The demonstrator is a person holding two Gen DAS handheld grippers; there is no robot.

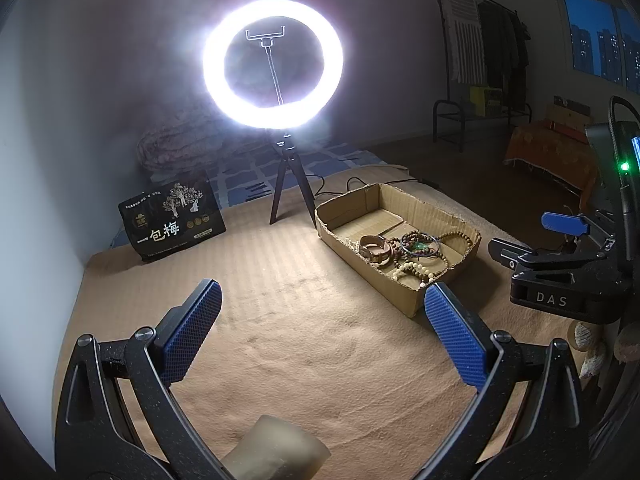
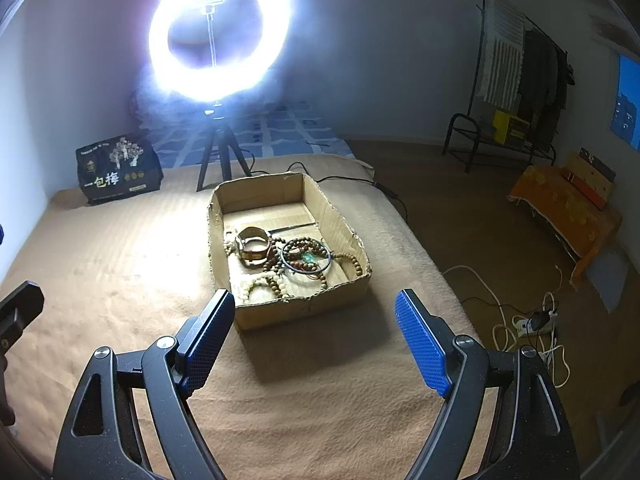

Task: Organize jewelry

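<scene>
A shallow cardboard box (image 2: pixel 352 236) (image 1: pixel 404 296) sits on a tan blanket. In it lie a wide wooden bangle (image 2: pixel 252 246) (image 1: pixel 374 249), a thin dark bangle (image 2: pixel 306 258), brown bead strings (image 2: pixel 276 268) (image 1: pixel 416 242) and pale bead strings (image 2: pixel 260 286) (image 1: pixel 416 270). My right gripper (image 2: pixel 316 306) hovers open just short of the box's near wall, nothing between its blue pads. My left gripper (image 1: pixel 322 294) is open over bare blanket, left of the box and empty. In the left wrist view the right gripper's body (image 1: pixel 560 276) shows at the right edge.
A bright ring light on a tripod (image 2: pixel 218 32) (image 1: pixel 274 64) stands behind the box, its cable trailing right. A black snack bag (image 2: pixel 118 170) (image 1: pixel 172 216) leans at the back left. The blanket's right edge (image 2: pixel 420 240) drops to a floor with cords and a power strip (image 2: pixel 536 324).
</scene>
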